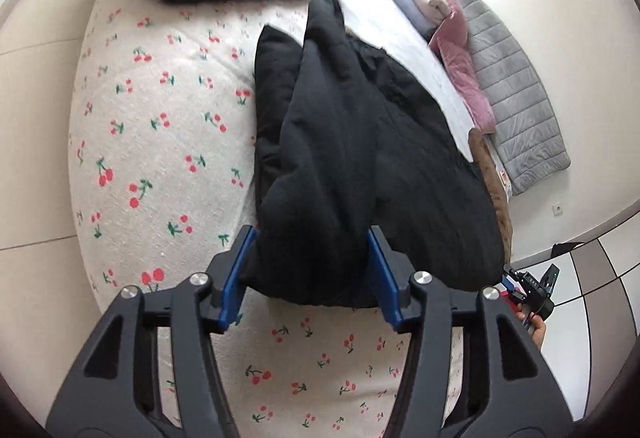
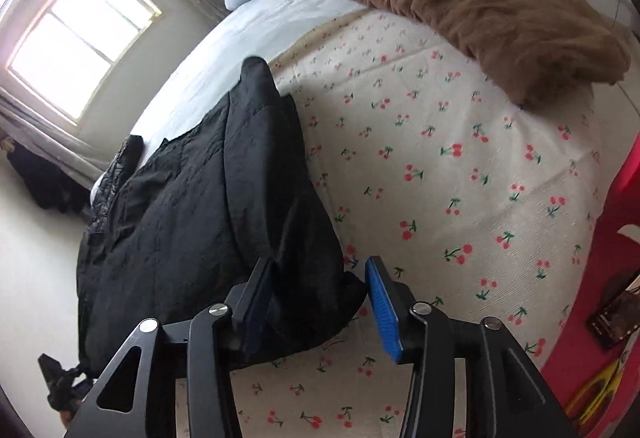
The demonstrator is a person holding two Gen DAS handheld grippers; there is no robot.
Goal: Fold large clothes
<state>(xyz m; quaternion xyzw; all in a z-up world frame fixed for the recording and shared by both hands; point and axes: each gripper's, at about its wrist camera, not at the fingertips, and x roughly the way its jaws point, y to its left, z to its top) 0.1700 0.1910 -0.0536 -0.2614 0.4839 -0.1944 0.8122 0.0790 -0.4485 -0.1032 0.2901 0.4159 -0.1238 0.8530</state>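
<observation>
Left hand-held gripper (image 1: 310, 274) clamps black coat (image 1: 360, 142); right hand-held gripper (image 2: 320, 302) part-open, grip unclear; coat's underside hidden.

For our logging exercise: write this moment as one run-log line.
task: fold | left gripper: shut on black garment | right gripper: open, garment corner between its pads | surface: cherry-print sheet

Soft daylight is pouring in from the window (image 2: 80, 38), which is blowing out to glaring white. Both fisheye views are bending hard toward dark, vignetted corners. The black coat (image 1: 360, 142) is swallowing detail in shadow, and edges are smearing slightly while the centres are staying fairly sharp
</observation>
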